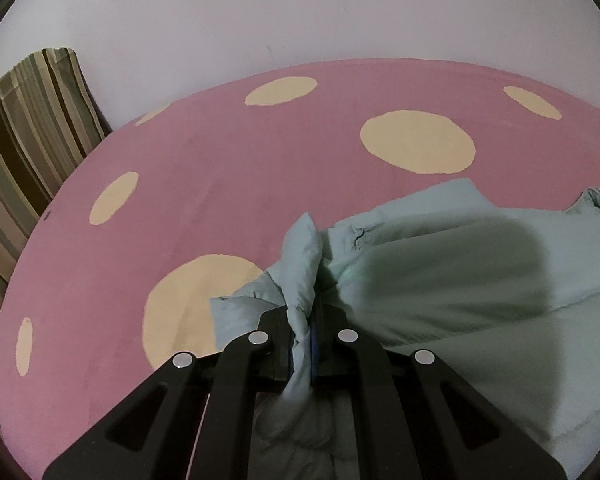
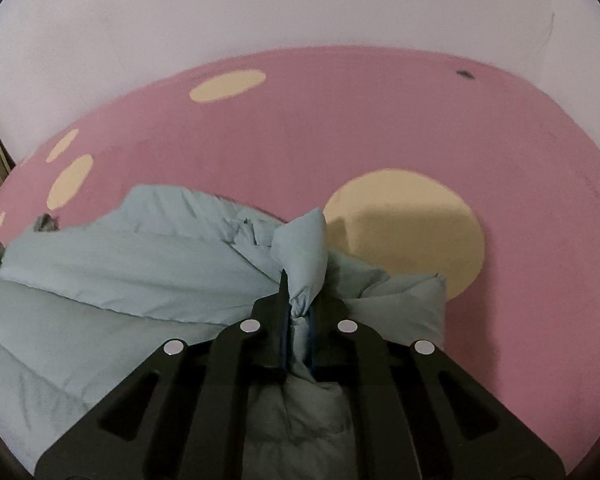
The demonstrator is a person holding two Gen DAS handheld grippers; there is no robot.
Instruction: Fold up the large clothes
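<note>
— While both grip it, where does it run?
— Left gripper (image 1: 302, 320) and right gripper (image 2: 298, 312), both clamped on bunched corners of the pale-green padded fabric garment (image 1: 460, 280); it stretches sideways between them, over the pink, cream-spotted mat (image 1: 180, 200), short of its far edge.
— Labels?
— None readable.

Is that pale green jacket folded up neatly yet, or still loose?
Still loose: the pale green jacket lies rumpled on the pink spotted mat, a bunch pinched in each gripper.
</note>
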